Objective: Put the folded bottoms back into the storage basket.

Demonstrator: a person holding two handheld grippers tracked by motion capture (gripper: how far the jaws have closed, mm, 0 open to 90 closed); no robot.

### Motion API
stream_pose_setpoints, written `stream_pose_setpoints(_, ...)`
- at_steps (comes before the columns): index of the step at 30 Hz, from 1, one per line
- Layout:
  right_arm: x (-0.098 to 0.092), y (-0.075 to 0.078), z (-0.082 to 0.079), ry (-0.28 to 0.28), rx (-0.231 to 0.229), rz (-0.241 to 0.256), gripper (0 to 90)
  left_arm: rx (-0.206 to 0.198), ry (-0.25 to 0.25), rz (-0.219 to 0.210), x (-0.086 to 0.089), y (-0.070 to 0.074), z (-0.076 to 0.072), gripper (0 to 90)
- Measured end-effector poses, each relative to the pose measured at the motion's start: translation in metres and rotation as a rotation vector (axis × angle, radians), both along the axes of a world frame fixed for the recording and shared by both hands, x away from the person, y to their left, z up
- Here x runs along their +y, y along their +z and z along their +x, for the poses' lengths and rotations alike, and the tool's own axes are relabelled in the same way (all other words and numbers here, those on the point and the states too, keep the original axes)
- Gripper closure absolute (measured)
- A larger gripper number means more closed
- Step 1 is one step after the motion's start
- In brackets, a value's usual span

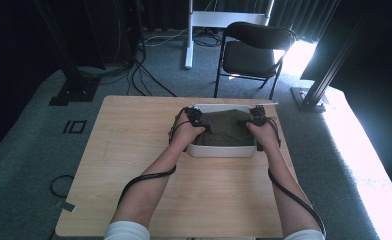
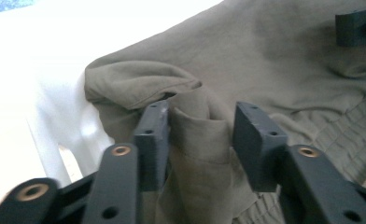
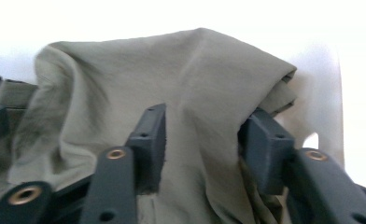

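We work with an olive-green garment (image 1: 227, 127) that lies bunched inside a white plastic bin (image 1: 223, 151), a little right of centre in the high view, on the far half of the wooden worktop (image 1: 134, 150). Our left claw (image 1: 194, 118) sits at the bin's left end and our right claw (image 1: 257, 116) at its right end, so we judge that each takes one side of the cloth in order to lift or spread it evenly.

In the left gripper view the left claw (image 2: 200, 135) is spread, with a raised fold of the garment (image 2: 265, 60) standing between the jaws; the left jaw touches the cloth, the right jaw stands a little apart. In the right gripper view the right claw (image 3: 202, 140) is likewise spread around a hump of fabric (image 3: 148, 79), not yet pinching it.

The bin's white wall (image 2: 55, 107) stands close beside the left claw, at the left of that view, and the wall (image 3: 319, 93) rises at the right of the right gripper view, so sideways room is tight. Upward the way looks open. The worktop in the lower half of the high view is bare wood, which gives room to lay the garment out.
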State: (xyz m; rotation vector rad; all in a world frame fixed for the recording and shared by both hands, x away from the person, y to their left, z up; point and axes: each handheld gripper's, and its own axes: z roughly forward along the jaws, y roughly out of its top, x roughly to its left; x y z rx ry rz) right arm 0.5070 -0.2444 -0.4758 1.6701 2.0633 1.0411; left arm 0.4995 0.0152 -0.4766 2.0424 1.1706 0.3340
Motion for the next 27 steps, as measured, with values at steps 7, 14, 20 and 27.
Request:
stream_pose_setpoints(7,-0.004,0.013,-0.005,0.017,-0.093,0.017,28.6,-0.084,0.005,-0.003,0.009,0.012,-0.003,31.2)
stream_pose_setpoints(14,-0.004,0.026,-0.016,0.088,-0.177,-0.003,20.6,-0.169,-0.017,-0.006,0.019,0.018,-0.012,19.0)
stream_pose_setpoints(20,0.0,0.023,-0.027,0.101,-0.164,0.003,17.0,-0.2,-0.075,0.019,0.021,0.012,-0.025,18.9)
stream_pose_setpoints(27,0.001,0.02,-0.037,0.105,-0.209,0.028,14.4,-0.239,-0.062,-0.047,0.026,0.01,-0.036,18.9)
